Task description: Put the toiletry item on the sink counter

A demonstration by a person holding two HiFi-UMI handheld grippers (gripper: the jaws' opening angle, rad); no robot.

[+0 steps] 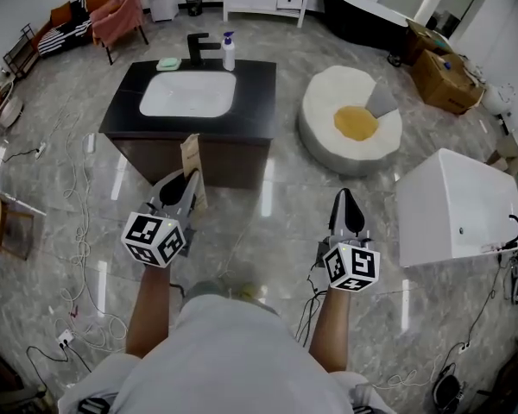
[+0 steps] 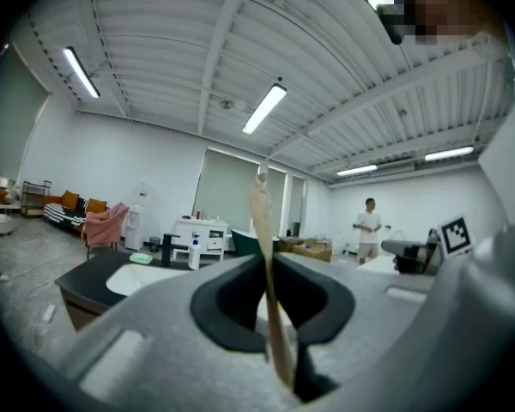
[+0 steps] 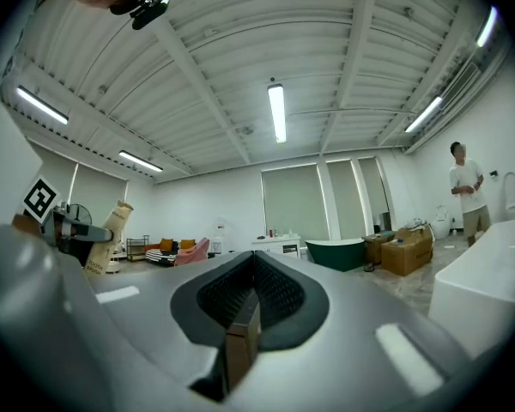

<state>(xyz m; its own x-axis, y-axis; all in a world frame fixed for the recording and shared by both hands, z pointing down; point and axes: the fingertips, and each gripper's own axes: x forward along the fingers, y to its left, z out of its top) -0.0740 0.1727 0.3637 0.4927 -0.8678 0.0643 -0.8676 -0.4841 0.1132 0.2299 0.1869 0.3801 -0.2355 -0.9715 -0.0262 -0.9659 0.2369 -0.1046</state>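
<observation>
L gripper (image 1: 183, 186) has its jaws nearly closed, pinching a flat kraft toothbrush pack (image 1: 191, 155) by the lower end. The rest of the pack stands upright above the tips. Its thin edge faces the L gripper view, prob. because gripping a flat sleeve across its faces stops it twisting and leaves the free end clear for setting down. The pack isn't on the sink counter (image 1: 259, 102) yet. It's in the air just short of the front edge, about mid-width, w/ the person facing the counter from the floor. The basin (image 1: 188, 95) fills the middle. The faucet (image 1: 198, 48), pump bottle (image 1: 229, 52) and a green pad (image 1: 167, 63) line the back edge, so the bare dark strips by the L and R edges look like the open spots. R gripper (image 1: 346, 201) hangs off past the counter's front R corner, tips pressed together. A small brown piece (image 3: 239, 337) sits low behind the tips. Can't tell what it is or whether it's gripped.
</observation>
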